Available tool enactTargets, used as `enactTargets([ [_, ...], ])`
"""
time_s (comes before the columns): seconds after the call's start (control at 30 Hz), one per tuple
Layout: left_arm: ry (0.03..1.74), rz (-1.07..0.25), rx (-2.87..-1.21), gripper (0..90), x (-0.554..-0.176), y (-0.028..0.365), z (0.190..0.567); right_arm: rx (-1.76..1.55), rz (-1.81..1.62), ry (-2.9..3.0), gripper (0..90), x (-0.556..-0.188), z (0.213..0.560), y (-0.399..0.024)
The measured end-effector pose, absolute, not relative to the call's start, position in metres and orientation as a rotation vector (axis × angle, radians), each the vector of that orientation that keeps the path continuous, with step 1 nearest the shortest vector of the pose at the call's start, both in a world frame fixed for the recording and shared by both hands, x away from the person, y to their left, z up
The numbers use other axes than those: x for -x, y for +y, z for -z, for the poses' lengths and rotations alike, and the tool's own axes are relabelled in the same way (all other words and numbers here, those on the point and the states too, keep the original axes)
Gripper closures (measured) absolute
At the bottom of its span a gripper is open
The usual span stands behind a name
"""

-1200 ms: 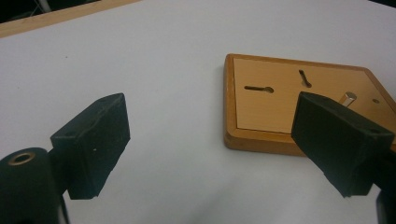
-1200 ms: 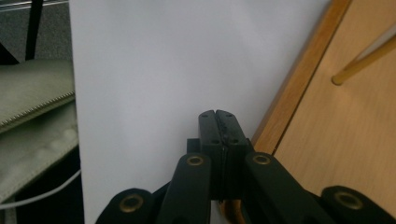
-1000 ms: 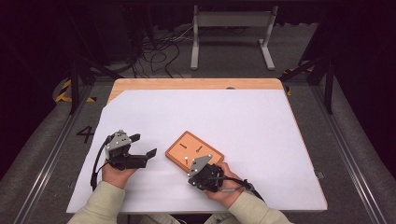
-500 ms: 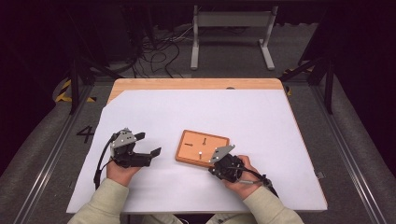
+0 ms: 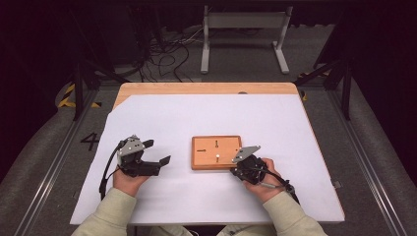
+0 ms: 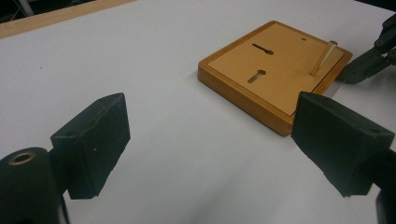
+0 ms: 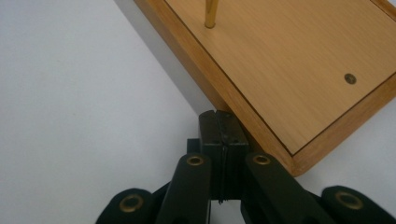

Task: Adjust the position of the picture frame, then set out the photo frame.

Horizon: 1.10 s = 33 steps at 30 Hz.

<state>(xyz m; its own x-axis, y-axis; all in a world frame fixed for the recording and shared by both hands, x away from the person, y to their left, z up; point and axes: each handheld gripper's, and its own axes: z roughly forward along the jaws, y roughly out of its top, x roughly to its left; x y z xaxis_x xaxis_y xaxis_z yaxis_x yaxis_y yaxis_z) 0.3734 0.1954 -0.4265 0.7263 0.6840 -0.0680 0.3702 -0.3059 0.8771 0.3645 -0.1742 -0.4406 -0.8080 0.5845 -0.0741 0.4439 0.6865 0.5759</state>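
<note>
From above, I see the wooden board (image 5: 216, 153) mid-worktop (image 5: 196, 113), my right hand-held gripper (image 5: 235, 169) at its near right corner. My left hand-held gripper (image 6: 210, 140) has its jaws spread wide, empty, the board just ahead. My right hand-held gripper's (image 7: 222, 128) jaws are pressed together, tips against the board's edge, near an upright peg (image 7: 211, 13).
</note>
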Motion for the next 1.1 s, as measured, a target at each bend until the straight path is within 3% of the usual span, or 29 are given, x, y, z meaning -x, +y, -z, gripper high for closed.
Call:
enactTargets([
  [0.2, 0.791, -0.405, -1.928, 12.0, -0.372, 0.196, 0.425, -0.777, -0.889, 2.65, 90.0, -0.362, 0.432, -0.177],
  [0.4, 0.789, -0.398, -1.915, 11.8, -0.369, 0.194, 0.422, -0.784, -1.136, 2.533, 78.5, -0.362, 0.403, -0.203],
  [0.47, 0.782, -0.407, -1.917, 11.7, -0.369, 0.194, 0.421, -0.794, -1.187, 2.499, 74.1, -0.362, 0.399, -0.211],
  [0.57, 0.777, -0.408, -1.906, 11.5, -0.369, 0.192, 0.419, -0.836, -1.302, 2.393, 58.4, -0.363, 0.389, -0.228],
  [0.73, 0.766, -0.409, -1.899, 10.9, -0.368, 0.19, 0.417, -0.864, -1.391, 2.269, 46.1, -0.366, 0.381, -0.249],
  [1.1, 0.761, -0.403, -1.877, 9.9, -0.367, 0.186, 0.415, -0.906, -1.412, 2.169, 40.3, -0.374, 0.384, -0.275],
])
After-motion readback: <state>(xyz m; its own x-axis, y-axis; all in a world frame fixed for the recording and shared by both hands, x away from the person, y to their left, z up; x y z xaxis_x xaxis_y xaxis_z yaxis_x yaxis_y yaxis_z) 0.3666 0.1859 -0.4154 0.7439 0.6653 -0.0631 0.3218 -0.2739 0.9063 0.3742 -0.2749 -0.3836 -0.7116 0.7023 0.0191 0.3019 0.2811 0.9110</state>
